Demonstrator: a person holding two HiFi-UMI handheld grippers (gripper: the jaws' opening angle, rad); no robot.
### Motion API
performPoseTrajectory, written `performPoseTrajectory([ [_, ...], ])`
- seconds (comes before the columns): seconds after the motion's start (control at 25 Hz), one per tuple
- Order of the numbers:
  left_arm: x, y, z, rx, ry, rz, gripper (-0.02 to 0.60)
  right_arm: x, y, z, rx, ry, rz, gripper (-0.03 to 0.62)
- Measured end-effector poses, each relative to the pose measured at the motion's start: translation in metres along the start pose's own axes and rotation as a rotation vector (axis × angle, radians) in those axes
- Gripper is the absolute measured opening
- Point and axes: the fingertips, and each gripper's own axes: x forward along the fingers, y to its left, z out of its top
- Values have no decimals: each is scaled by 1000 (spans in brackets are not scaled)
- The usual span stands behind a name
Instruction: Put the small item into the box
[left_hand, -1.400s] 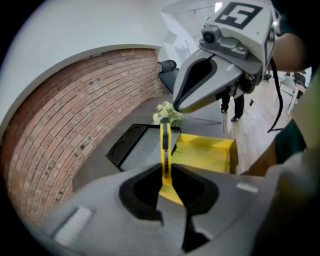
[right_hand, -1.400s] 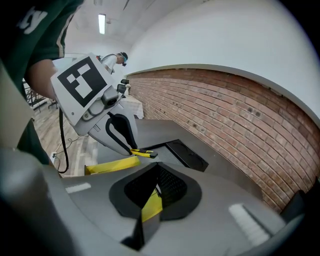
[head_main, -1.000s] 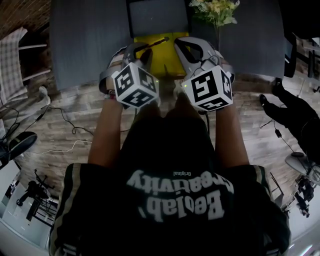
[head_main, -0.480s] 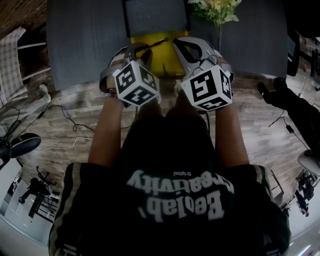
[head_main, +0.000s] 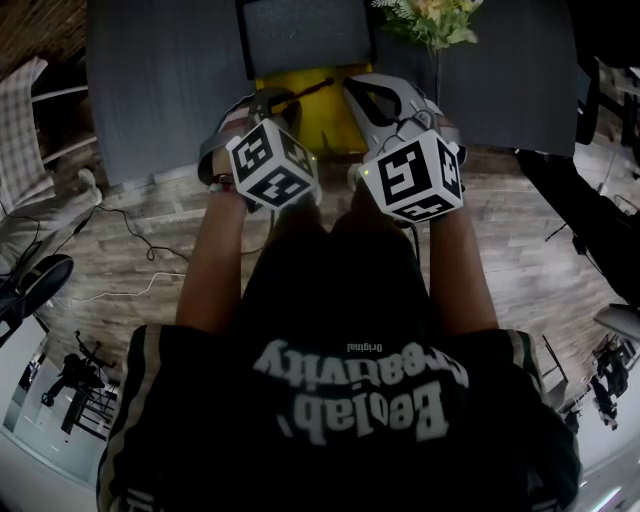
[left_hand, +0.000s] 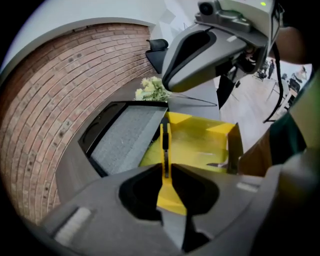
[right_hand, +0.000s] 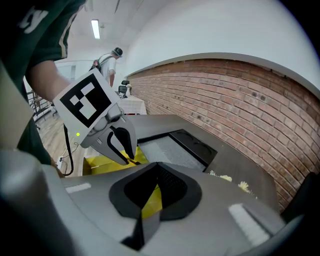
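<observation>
The shirt (head_main: 350, 390) reads "Beolab Creativity". The left gripper (left_hand: 163, 150) pinches a thin stick (left_hand: 163, 136) above the yellow box (left_hand: 200, 142); the right gripper (right_hand: 152, 172) is closed, empty

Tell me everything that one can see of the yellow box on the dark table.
The yellow box looks like thin cardboard, bright yellow on the inside. It is open at the top, with its flaps standing up. It rests on the dark table, next to a black tray with a grey lining. The left gripper, its tongs shut on a thin dark item, holds that item over the box. Whether the item touches the box cannot be told.
</observation>
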Motion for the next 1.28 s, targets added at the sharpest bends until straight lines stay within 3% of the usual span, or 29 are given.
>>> performPoseTrajectory([
  [0.68, 31, -6, -8, 6, 61, -69, 60, 12, -9, -13, 20, 16, 17, 6],
  [1.28, 48, -11, -17, 38, 111, -82, 60, 15, -14, -19, 35, 24, 15, 6],
])
